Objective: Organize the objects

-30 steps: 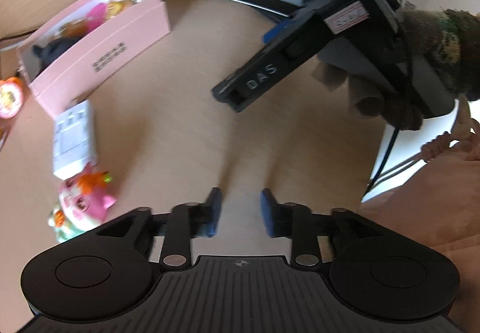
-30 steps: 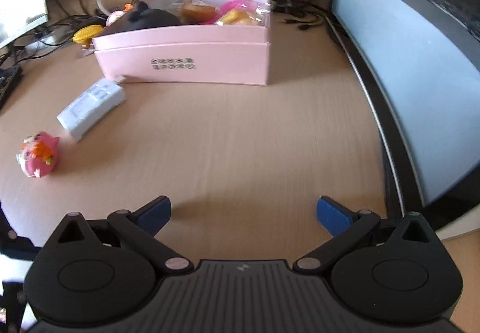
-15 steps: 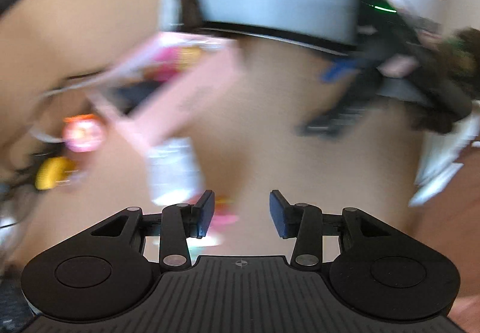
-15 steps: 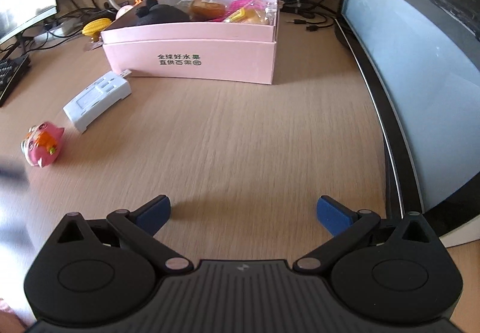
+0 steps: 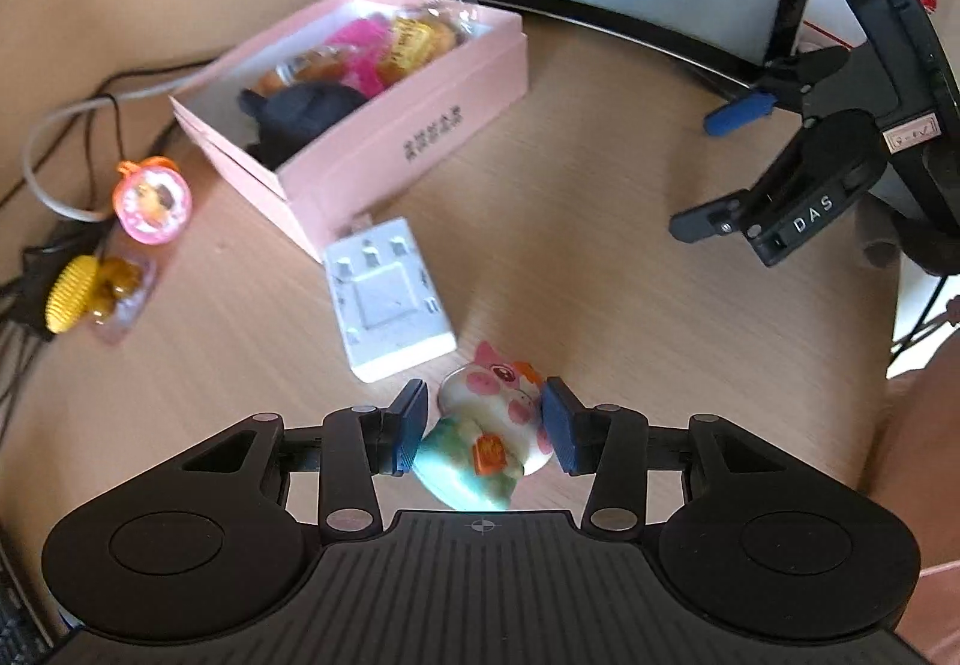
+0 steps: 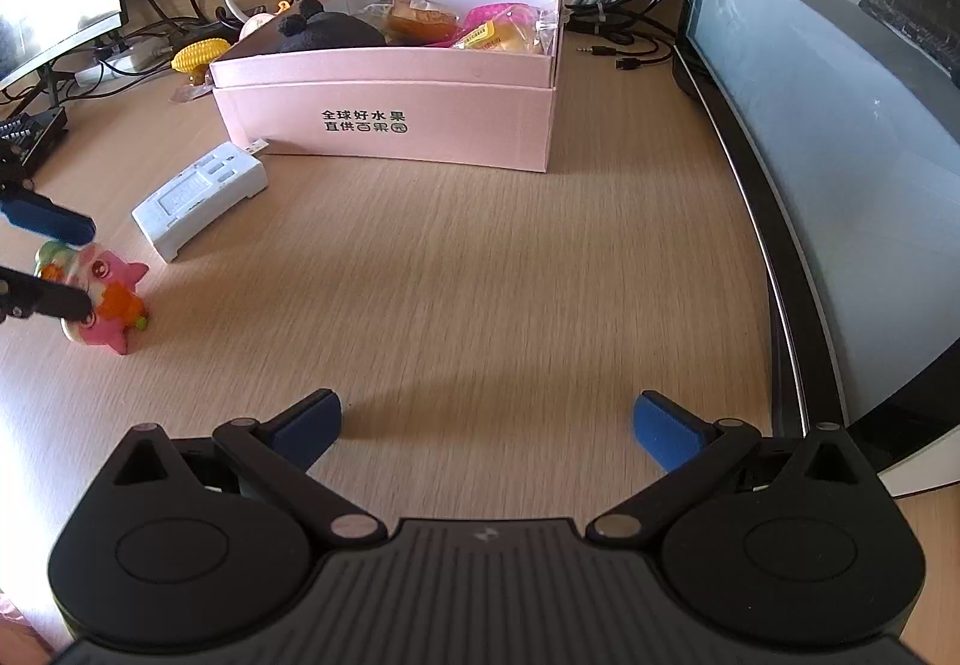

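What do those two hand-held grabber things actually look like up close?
Both are matte black plastic. The left gripper and right gripper have ribbed bodies, round discs either side, hinged links with silver pivots and blue pads on the fingers. The right one's side reads "DAS" in white.

Left gripper [image 5: 485, 428] angled down, jaws opening — right gripper [image 6: 486, 425] wide apart

Matt wood-grain desk [image 6: 480, 257], matt pink cardboard box [image 6: 384, 119], glossy plastic pig toy [image 5: 492, 425].
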Tool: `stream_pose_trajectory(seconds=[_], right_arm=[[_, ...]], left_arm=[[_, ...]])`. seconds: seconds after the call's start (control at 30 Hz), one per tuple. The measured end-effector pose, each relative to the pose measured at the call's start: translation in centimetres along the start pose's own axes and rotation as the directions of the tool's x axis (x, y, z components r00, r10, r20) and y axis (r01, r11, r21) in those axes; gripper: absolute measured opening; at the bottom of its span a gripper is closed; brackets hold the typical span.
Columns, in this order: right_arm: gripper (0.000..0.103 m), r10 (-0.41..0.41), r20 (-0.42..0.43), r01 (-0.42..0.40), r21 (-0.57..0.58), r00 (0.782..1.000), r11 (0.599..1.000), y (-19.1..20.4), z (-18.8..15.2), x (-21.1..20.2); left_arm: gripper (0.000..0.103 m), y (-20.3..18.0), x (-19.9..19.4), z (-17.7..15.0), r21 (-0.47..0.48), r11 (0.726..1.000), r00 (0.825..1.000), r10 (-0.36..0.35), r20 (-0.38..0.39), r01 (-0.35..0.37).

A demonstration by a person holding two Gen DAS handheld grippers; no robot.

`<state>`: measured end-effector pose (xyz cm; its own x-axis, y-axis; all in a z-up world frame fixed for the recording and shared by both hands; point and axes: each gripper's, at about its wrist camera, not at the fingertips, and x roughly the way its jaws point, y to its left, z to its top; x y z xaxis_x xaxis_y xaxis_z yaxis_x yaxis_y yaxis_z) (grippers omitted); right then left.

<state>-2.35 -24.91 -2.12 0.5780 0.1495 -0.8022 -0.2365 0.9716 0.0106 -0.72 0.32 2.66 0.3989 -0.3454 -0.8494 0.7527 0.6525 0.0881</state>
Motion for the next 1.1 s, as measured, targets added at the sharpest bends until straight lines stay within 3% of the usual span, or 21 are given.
stream_pose_trajectory(seconds=[0.2, 0.33, 0.47, 0.57, 0.63, 0.8, 0.9, 0.97, 1.1], right_arm=[[0.103, 0.003, 0.007, -0.003, -0.005, 1.000, 1.000, 0.1, -0.1, -0.1], [0.103, 0.003, 0.009, -0.003, -0.005, 1.000, 1.000, 0.1, -0.2, -0.1], [0.103, 0.003, 0.010, -0.003, -0.007, 1.000, 1.000, 0.1, -0.1, -0.2], [0.103, 0.012, 0.014, -0.012, -0.001, 1.000, 1.000, 0.2, 0.0, -0.2], [0.103, 0.030, 0.039, -0.030, 0.013, 0.999, 0.999, 0.7, 0.3, -0.2], [0.103, 0.075, 0.181, -0.075, -0.005, 0.981, 0.997, 4.0, 2.6, -0.5], [0.103, 0.135, 0.174, -0.124, -0.068, 0.975, 0.990, 7.7, 4.7, 0.7], [0.103, 0.152, 0.145, -0.136, -0.111, 0.978, 0.984, 10.4, 6.1, 1.9], [0.100, 0.122, 0.113, -0.108, -0.127, 0.986, 0.986, 14.8, 8.5, 4.3]], left_arm=[[0.049, 0.0, 0.5, -0.3, -0.030, 0.999, 0.998, -0.036, -0.048, 0.034], [0.049, -0.3, 1.2, -1.3, -0.035, 0.999, 0.995, -0.010, -0.100, 0.006], [0.047, 0.4, 0.6, -2.3, -0.139, 0.990, 0.998, -0.024, -0.062, 0.015], [0.045, 1.1, -0.7, -3.1, -0.247, 0.969, 1.000, -0.017, 0.002, 0.017], [0.045, 1.7, -1.5, -3.6, -0.345, 0.938, 1.000, 0.017, 0.019, -0.010], [0.044, 3.9, -4.4, -5.5, -0.598, 0.798, 0.991, 0.128, 0.044, -0.077], [0.044, 5.1, -6.8, -6.3, -0.714, 0.695, 0.978, 0.195, 0.077, -0.082], [0.044, 5.6, -8.0, -6.6, -0.763, 0.642, 0.968, 0.229, 0.099, -0.073], [0.044, 5.7, -9.6, -6.8, -0.790, 0.612, 0.959, 0.245, 0.138, -0.043]])
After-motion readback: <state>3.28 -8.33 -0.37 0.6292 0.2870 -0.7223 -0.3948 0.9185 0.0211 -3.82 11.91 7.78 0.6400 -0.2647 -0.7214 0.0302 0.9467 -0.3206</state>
